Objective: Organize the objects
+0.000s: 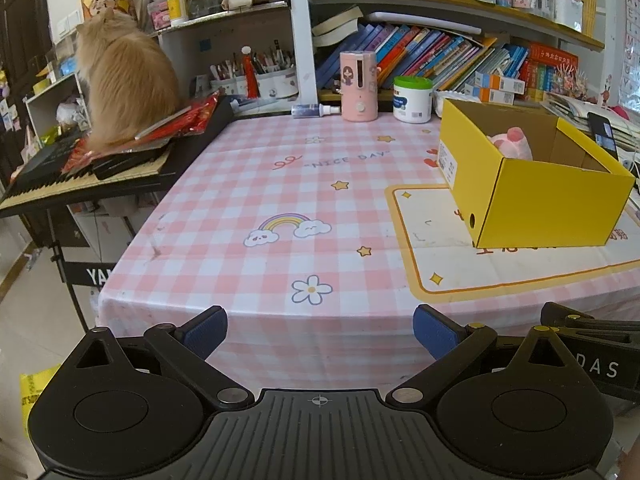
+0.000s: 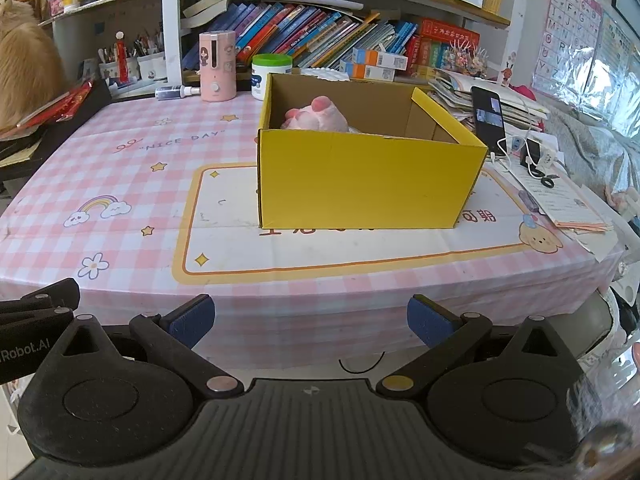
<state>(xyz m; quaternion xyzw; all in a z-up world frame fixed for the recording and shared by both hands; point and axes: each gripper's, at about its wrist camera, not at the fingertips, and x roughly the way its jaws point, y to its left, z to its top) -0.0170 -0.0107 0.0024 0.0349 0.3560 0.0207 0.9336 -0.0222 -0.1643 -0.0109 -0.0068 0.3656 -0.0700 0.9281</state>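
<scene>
Only the left wrist view shows the fluffy cat [image 1: 124, 80] sitting on the keyboard [image 1: 84, 172], far left of the yellow box [image 1: 552, 196]. The right wrist view shows a phone [image 2: 489, 120] just right of the box [image 2: 368, 180]. The box sits open on the counter [image 2: 120, 168], its long side running left to right. A pink plush toy [image 2: 316, 118] lies inside, near the back. Both the left tool [image 1: 320, 332] and the right tool [image 2: 310, 322] are spread wide and hold nothing.
</scene>
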